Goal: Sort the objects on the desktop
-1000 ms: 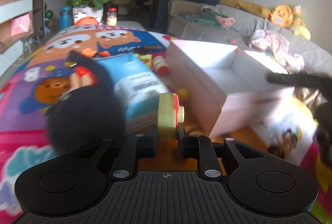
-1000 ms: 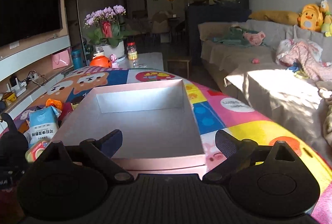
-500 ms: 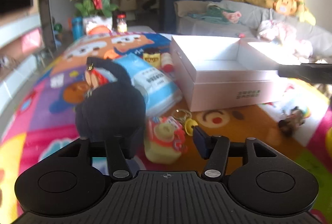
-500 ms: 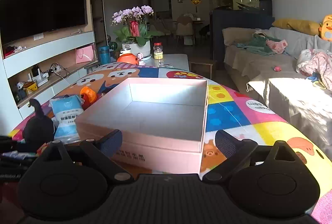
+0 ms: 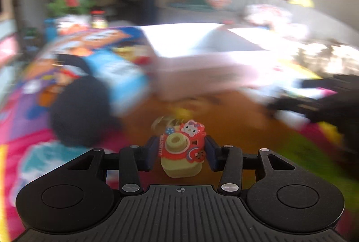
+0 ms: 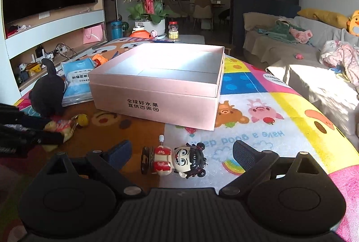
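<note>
Waiting on the colourful play mat, the empty pink cardboard box (image 6: 157, 94) looks light but easy to dent. The small red-and-cream toy camera (image 5: 182, 150) sits between the closing left fingers (image 5: 150, 153), hard plastic, best pinched on its flat sides. Between the wide-open right fingers (image 6: 120, 153) lies the little black-haired wind-up doll (image 6: 174, 161), light, safest taken by its body.

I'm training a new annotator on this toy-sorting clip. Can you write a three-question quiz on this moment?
1. True or false: the pink box already holds toys.
2. What lies between the right claw's fingers? A) figurine B) plush C) packet
3. Which toy sits in the left claw?

Key:
1. False; its inside looks bare.
2. A: the wind-up figurine lies on its side, pads apart from it.
3. The toy camera; the jaws are closing on it.
</note>
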{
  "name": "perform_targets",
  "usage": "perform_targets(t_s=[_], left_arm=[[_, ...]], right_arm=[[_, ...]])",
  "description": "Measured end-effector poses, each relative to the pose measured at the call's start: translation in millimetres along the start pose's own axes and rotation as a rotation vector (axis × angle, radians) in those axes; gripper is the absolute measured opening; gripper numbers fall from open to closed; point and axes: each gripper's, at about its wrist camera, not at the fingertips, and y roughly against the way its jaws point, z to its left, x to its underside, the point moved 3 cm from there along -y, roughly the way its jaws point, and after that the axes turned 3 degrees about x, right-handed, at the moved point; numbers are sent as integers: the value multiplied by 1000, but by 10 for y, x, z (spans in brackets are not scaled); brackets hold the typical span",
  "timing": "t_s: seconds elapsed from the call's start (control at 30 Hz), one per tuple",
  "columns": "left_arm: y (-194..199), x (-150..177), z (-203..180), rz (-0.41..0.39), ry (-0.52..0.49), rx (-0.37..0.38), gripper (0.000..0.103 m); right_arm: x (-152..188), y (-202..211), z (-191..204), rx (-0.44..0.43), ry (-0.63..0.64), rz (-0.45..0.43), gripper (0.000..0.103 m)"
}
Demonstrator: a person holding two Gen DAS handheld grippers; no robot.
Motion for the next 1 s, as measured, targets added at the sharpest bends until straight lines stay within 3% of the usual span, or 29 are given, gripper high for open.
perform_targets(t_s=[0.1, 0.13, 0.23, 0.4, 0.47, 0.6, 0.8, 0.87, 0.9, 1.0], left_arm=[[72, 104, -154, 16, -74, -1, 57], [84, 132, -163, 20, -96, -33, 64], [100, 179, -95, 29, -130, -149, 74], [152, 137, 208, 25, -86, -305, 80], [191, 110, 318, 19, -23, -286, 83], [186, 56, 388, 12, 130, -151, 89], [-126, -21, 426, 28, 234, -199, 87], [-144, -46, 390, 19, 217, -197, 75], [-137, -45, 360, 15, 201, -197, 70], [-93, 4, 234, 11, 125, -210, 69]], right_arm=[[22, -22, 21, 2, 0, 5, 97], [25, -24, 21, 1, 1, 6, 97], [21, -21, 15, 0, -3, 8, 98], [22, -36, 45, 1, 15, 17, 98], [20, -44, 65, 2, 27, 20, 98], [21, -82, 100, -1, 46, 41, 99], [30, -166, 136, -1, 65, 86, 99], [35, -181, 122, 0, 58, 95, 92], [40, -193, 119, -3, 58, 105, 81], [48, -177, 124, -12, 54, 107, 65]])
